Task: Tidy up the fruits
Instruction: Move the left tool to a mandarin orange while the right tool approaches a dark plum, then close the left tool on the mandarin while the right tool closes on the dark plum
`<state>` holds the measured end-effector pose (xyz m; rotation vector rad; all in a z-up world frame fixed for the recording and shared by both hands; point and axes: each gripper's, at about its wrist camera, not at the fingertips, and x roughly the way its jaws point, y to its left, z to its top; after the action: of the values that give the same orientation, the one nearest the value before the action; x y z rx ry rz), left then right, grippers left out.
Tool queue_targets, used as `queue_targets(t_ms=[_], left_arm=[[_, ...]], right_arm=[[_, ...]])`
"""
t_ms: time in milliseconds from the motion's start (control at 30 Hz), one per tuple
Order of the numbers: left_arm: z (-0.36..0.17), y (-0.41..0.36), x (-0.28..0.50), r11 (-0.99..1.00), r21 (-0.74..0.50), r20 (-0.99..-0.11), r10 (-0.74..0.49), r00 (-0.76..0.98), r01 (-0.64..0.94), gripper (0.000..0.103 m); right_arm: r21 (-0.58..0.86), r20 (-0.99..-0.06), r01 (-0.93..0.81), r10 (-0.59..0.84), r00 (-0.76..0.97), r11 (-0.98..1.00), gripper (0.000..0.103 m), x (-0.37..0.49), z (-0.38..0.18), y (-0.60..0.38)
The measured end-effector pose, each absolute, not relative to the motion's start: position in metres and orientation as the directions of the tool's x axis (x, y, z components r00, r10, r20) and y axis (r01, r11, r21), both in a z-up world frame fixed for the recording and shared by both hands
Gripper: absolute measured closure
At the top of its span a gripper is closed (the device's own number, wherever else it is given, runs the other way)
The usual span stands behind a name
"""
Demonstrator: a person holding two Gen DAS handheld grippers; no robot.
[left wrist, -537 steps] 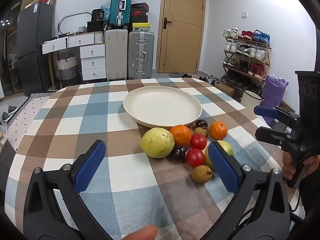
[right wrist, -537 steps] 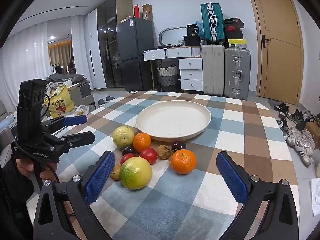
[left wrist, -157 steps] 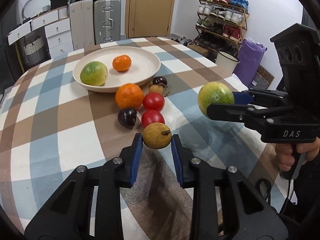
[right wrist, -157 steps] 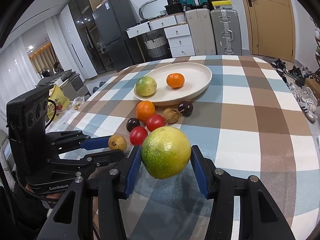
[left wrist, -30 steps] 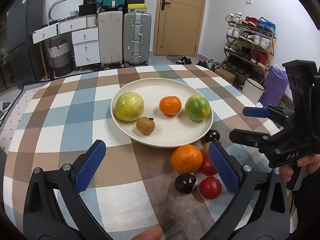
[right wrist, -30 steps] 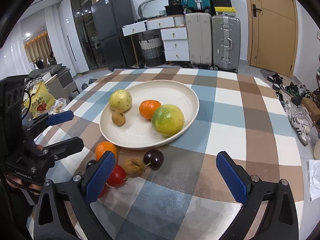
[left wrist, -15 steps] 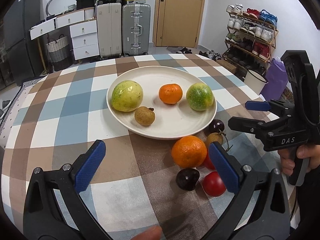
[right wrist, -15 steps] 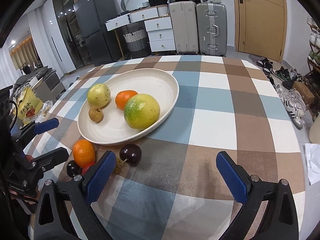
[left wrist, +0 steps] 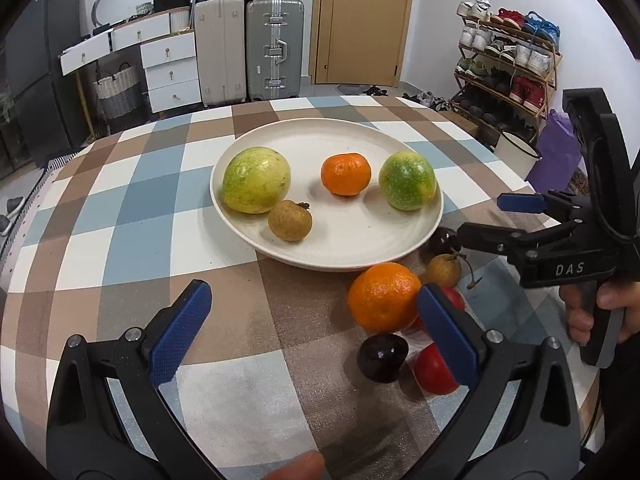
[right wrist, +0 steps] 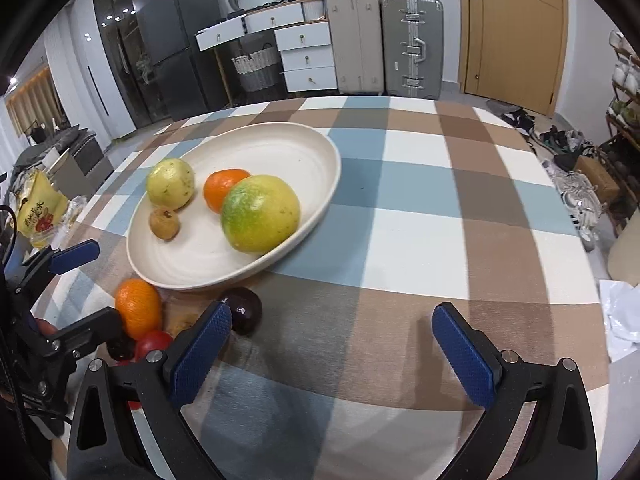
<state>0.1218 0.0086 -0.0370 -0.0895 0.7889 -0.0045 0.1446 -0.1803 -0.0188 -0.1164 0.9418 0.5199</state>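
A cream plate (left wrist: pixel 344 248) (right wrist: pixel 304 152) on the checked table holds a yellow-green guava (left wrist: pixel 256 179), a small orange (left wrist: pixel 346 174), a green-yellow citrus (left wrist: pixel 407 180) (right wrist: pixel 260 213) and a brown longan (left wrist: pixel 290 220). Beside the plate lie an orange (left wrist: pixel 382 297) (right wrist: pixel 138 307), a brown longan (left wrist: pixel 443 270), a dark plum (left wrist: pixel 382 358), another dark plum (right wrist: pixel 245 310) and red tomatoes (left wrist: pixel 434 364). My left gripper (left wrist: pixel 316 332) is open and empty, just left of the loose fruit. My right gripper (right wrist: pixel 332 344) is open and empty, low by the dark plum, and also shows in the left wrist view (left wrist: pixel 488 220).
Suitcases (left wrist: pixel 274 48), white drawers (left wrist: pixel 172 68) and a door (left wrist: pixel 360 20) stand behind the table. A shoe rack (left wrist: pixel 508 60) is at the right. A yellow bag (right wrist: pixel 38 212) lies off the table's left side.
Both grippers have moved down and closer to the loose fruit beside the plate. The right gripper's left finger has come next to the dark plum. Both stay open.
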Motion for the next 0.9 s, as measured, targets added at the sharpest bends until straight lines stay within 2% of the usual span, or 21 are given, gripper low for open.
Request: queue_targets(t_ms=[133,333,500,733,833,900], left_arm=[[-0.038,0.013,0.123,0.994,-0.107,-0.709,-0.052,0.703,-0.035,0.0],[-0.041,0.01,0.125,0.993,-0.12,-0.72,-0.082,0.689,-0.008,0.001],[-0.045,0.004,0.127,0.982,-0.178,-0.733,-0.171,0.658,0.057,0.029],[-0.045,-0.001,0.127,0.958,-0.26,-0.72,-0.274,0.638,0.118,0.048],[-0.046,0.0,0.128,0.95,-0.287,-0.712,-0.3,0.635,0.127,0.062],[-0.045,0.001,0.126,0.947,-0.296,-0.709,-0.306,0.635,0.126,0.065]], right_arm=[[0.151,-0.792,-0.439,0.374,0.483,0.886,0.001,0.149,-0.018,-0.193],[0.148,-0.787,-0.497,0.406,0.465,0.855,0.001,0.144,-0.018,-0.178],[0.141,-0.789,-0.526,0.416,0.452,0.839,0.004,0.14,-0.019,-0.171],[0.154,-0.785,-0.523,0.425,0.45,0.838,0.009,0.14,-0.017,-0.172],[0.16,-0.786,-0.527,0.43,0.444,0.835,0.011,0.14,-0.018,-0.172],[0.164,-0.785,-0.53,0.436,0.441,0.832,0.012,0.14,-0.017,-0.172]])
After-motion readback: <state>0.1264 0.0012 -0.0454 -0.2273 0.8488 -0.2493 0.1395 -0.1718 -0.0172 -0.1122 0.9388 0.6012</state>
